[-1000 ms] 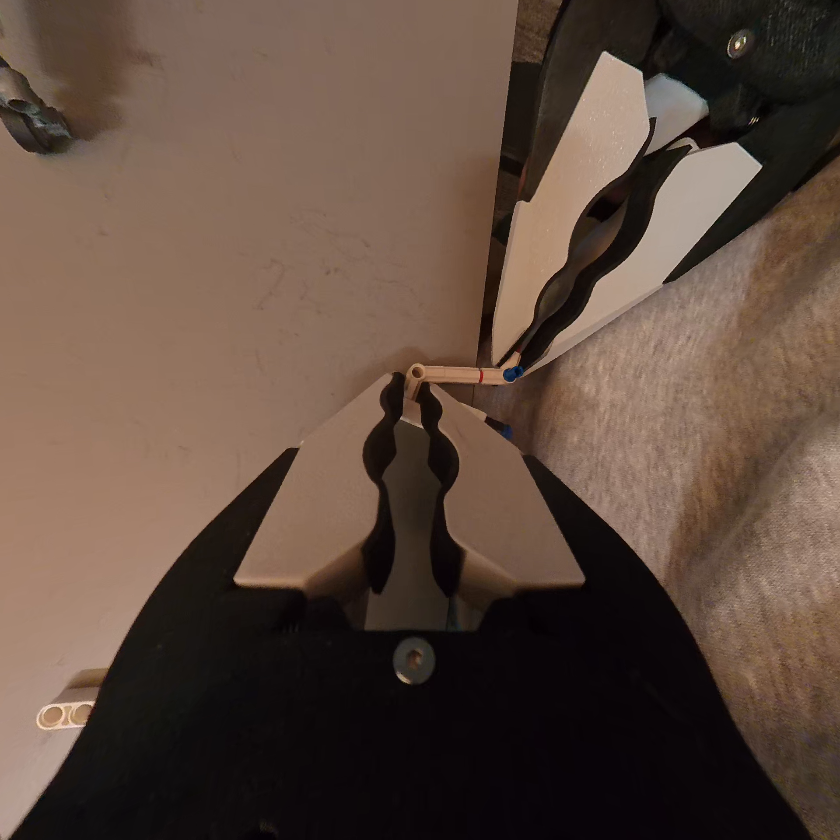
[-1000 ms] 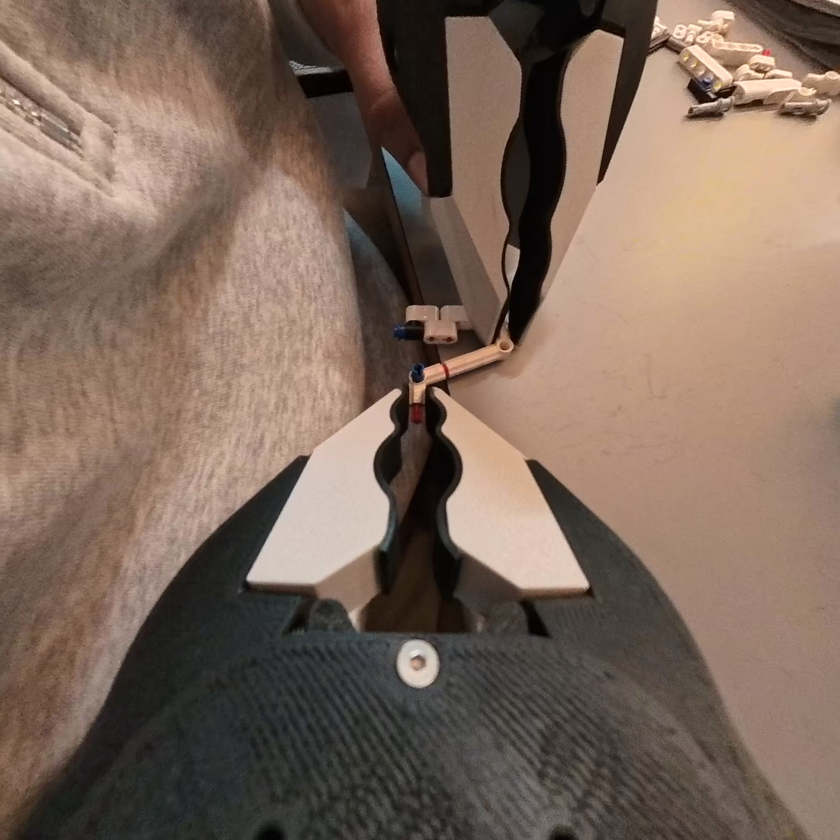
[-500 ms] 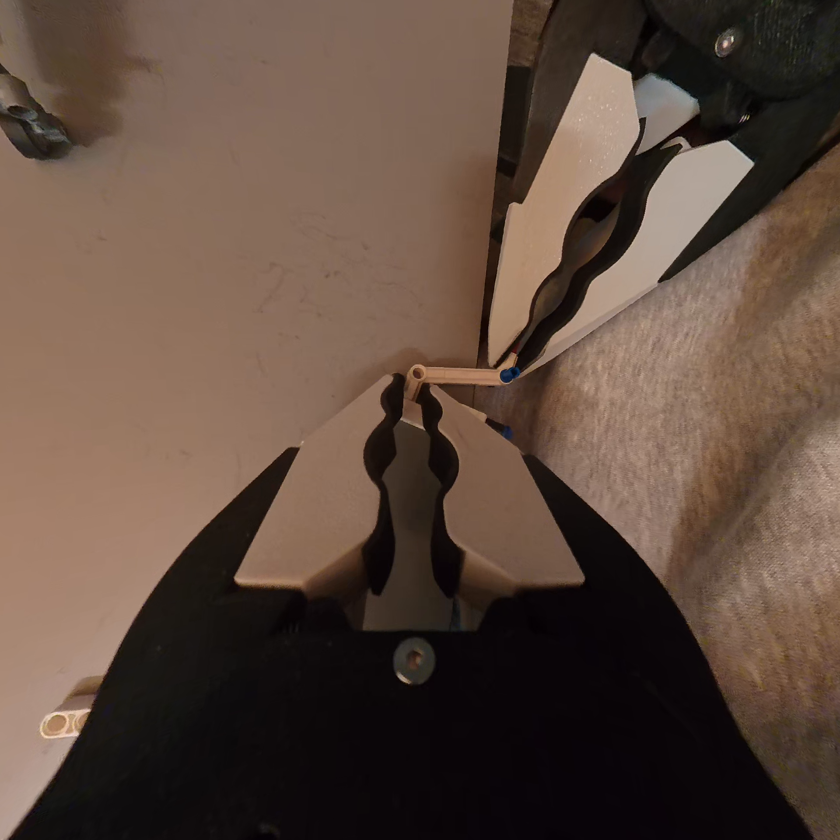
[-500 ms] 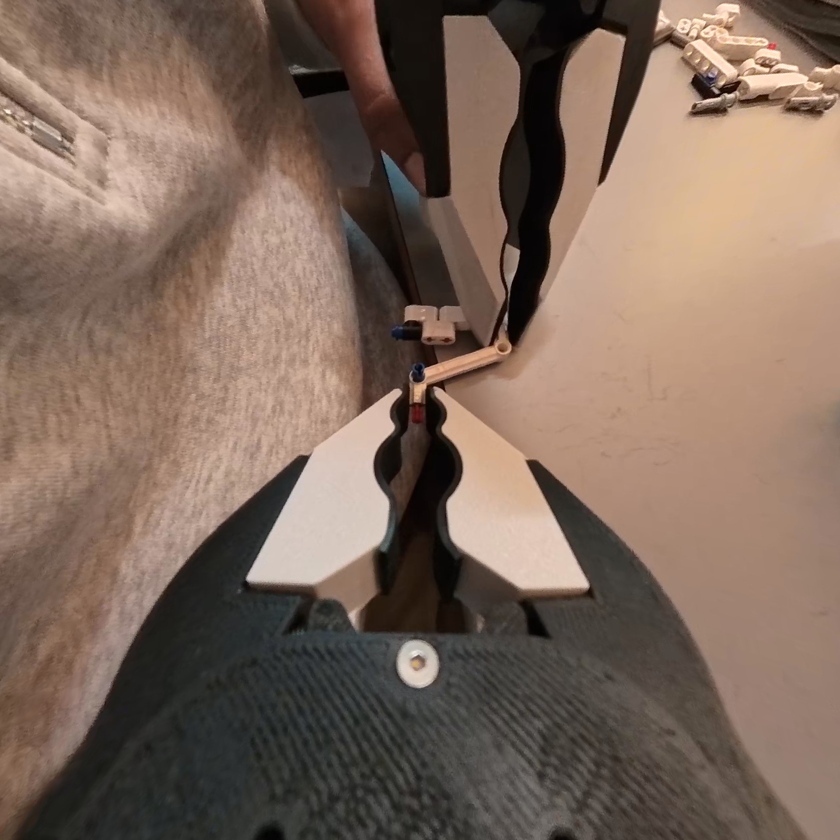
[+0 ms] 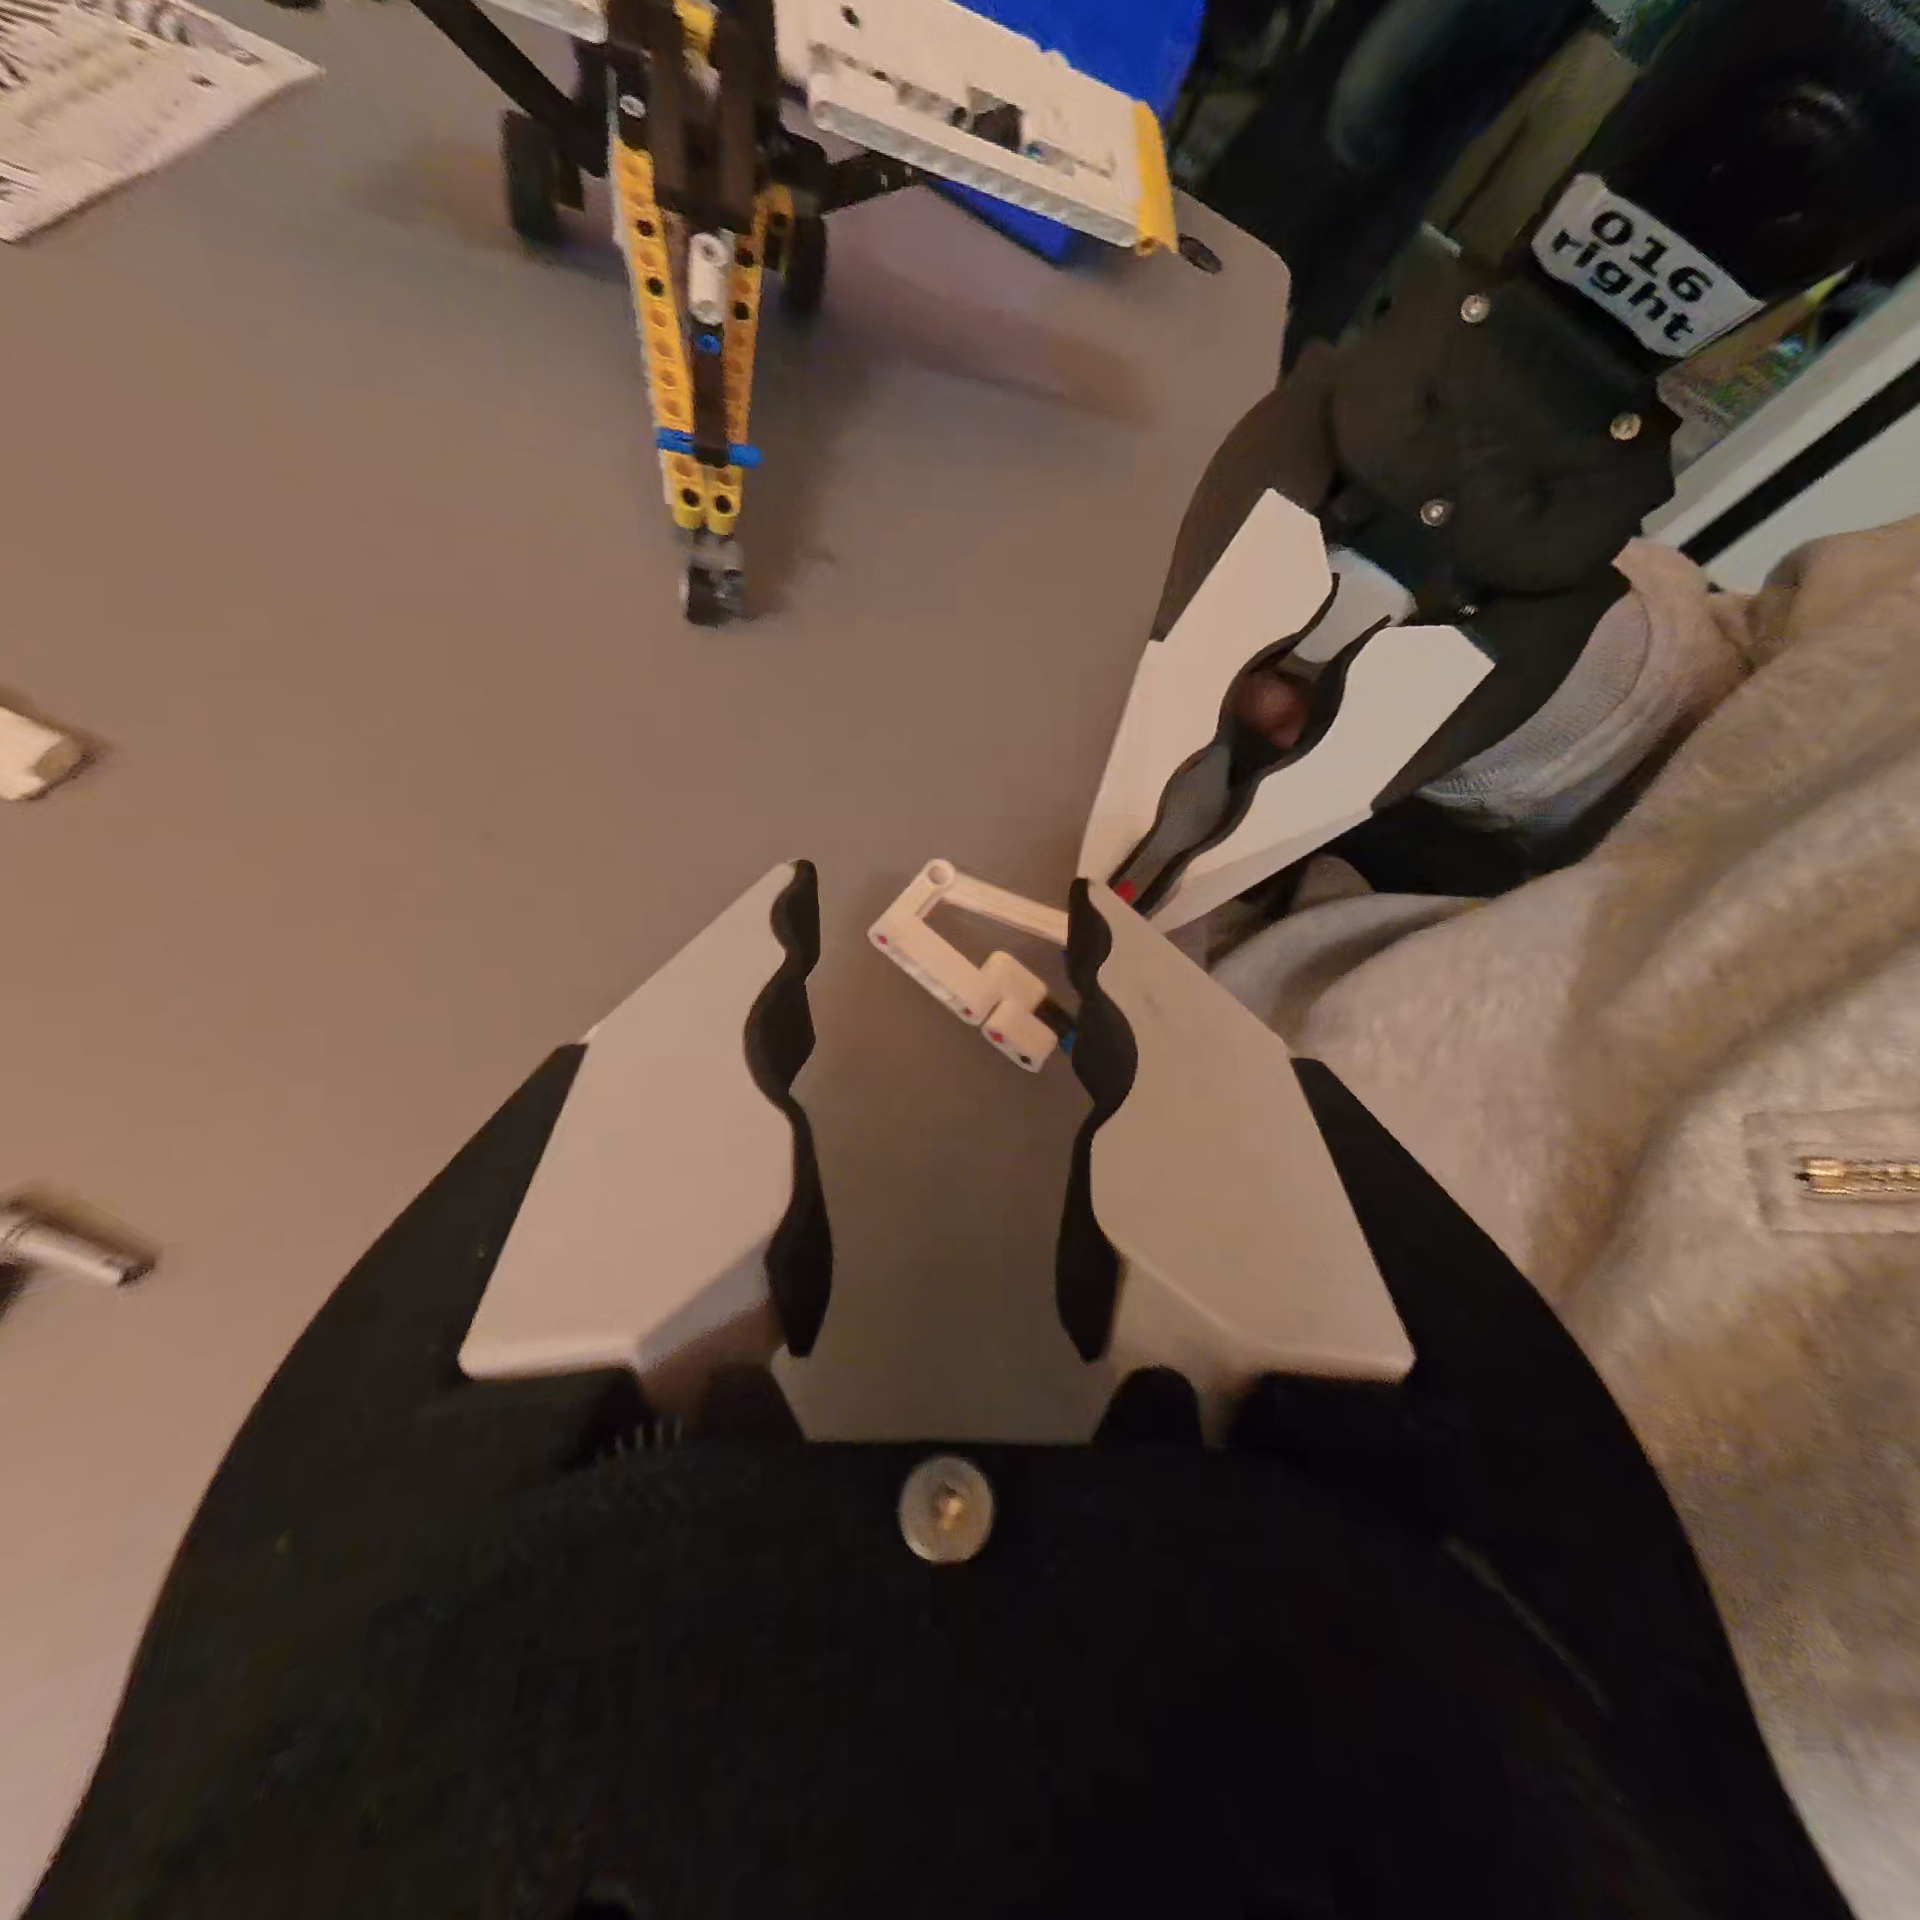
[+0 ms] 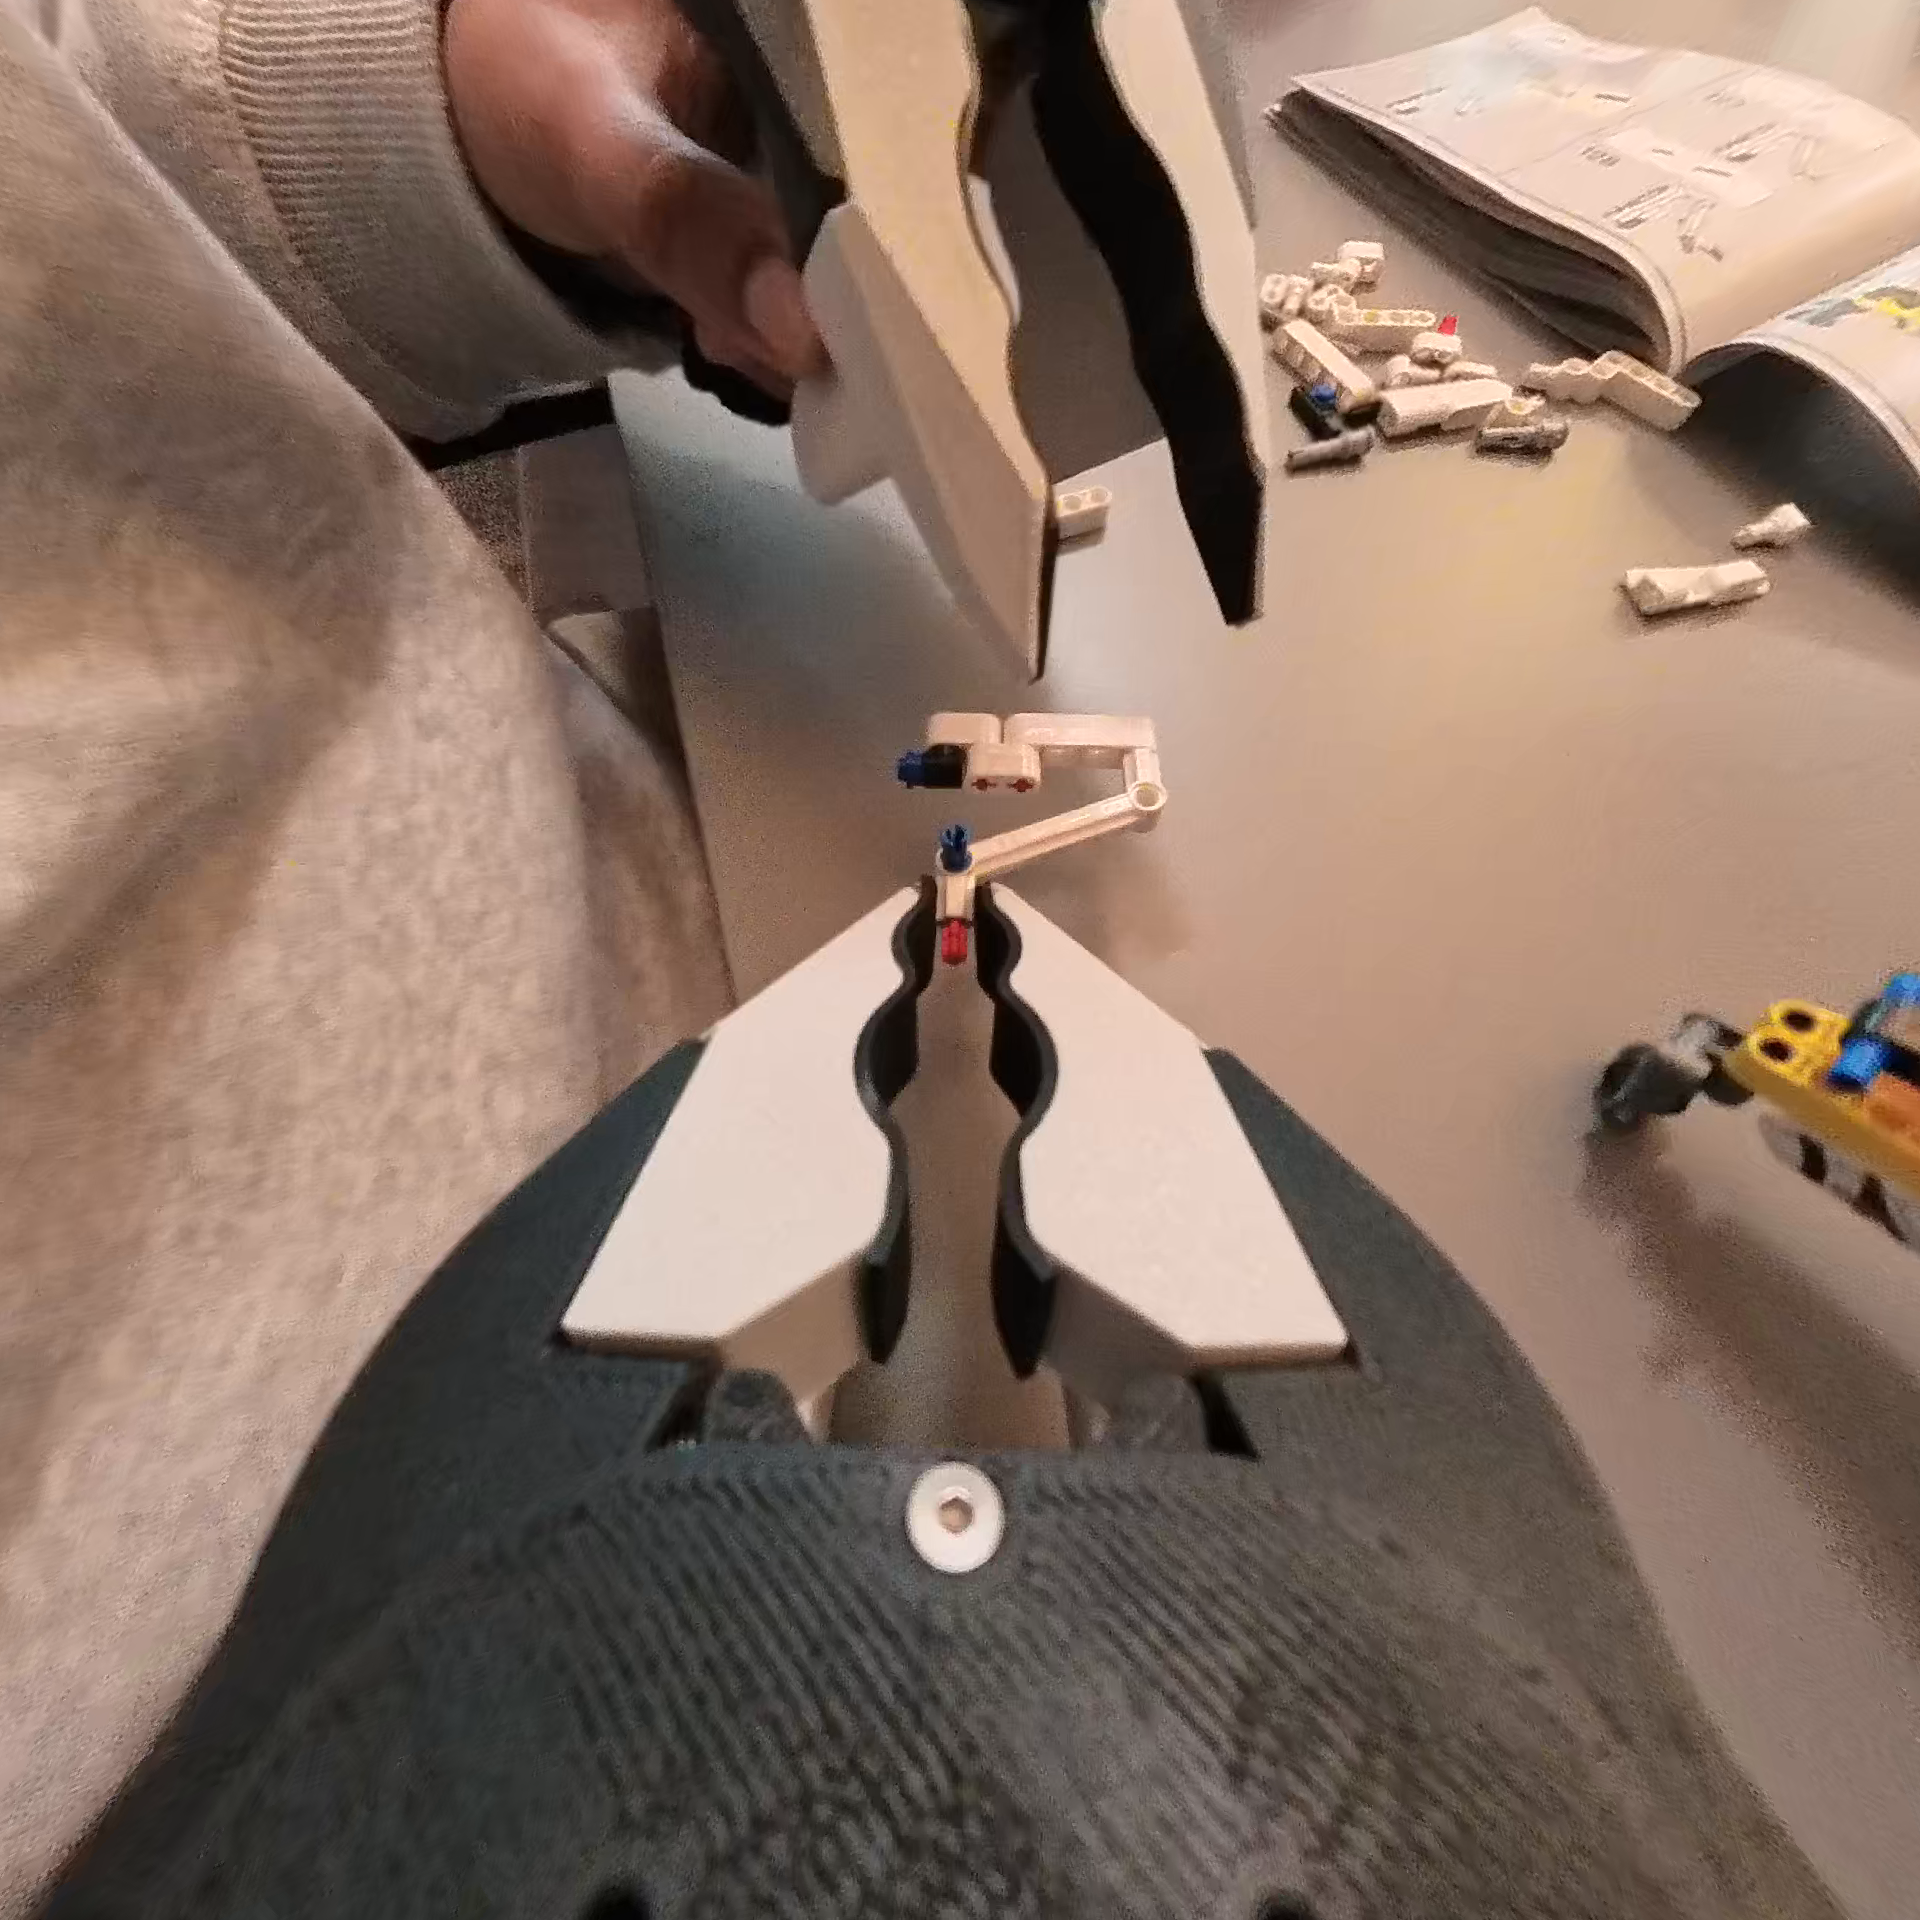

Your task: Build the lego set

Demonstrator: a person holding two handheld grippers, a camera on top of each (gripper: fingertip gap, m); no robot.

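White and jointed, the small lego assembly [image 6: 1044,790] is item one: thin beams linked at angles, with a blue pin at one end and a red pin at the gripped end. We hold it in our right gripper [image 6: 954,904], whose fingers pinch the red-pinned end at the very tips; the rest juts forward above the grey table [image 6: 1455,935], near its edge.

Item two, our left gripper [image 5: 940,894]: fingers spread wide, nothing between them. In the left wrist view the assembly [image 5: 971,966] shows between the two tips, close against the right-hand finger; whether it touches we cannot tell. From the right wrist view this gripper [image 6: 1138,623] hangs above and just beyond the assembly, apart from it, held by a hand [image 6: 644,208].

Item three: yellow and black lego model [image 5: 701,312], a long boom reaching down to the table, wheels behind it; its tip [image 6: 1766,1070] shows at the right edge of the right wrist view.

Item four: loose white and grey pieces [image 6: 1403,364] scattered on the table, well apart from the grippers.

Item five: open instruction booklet [image 6: 1621,187] beyond the loose pieces.

Item six: grey fleece garment [image 5: 1610,1039] beside the table edge.
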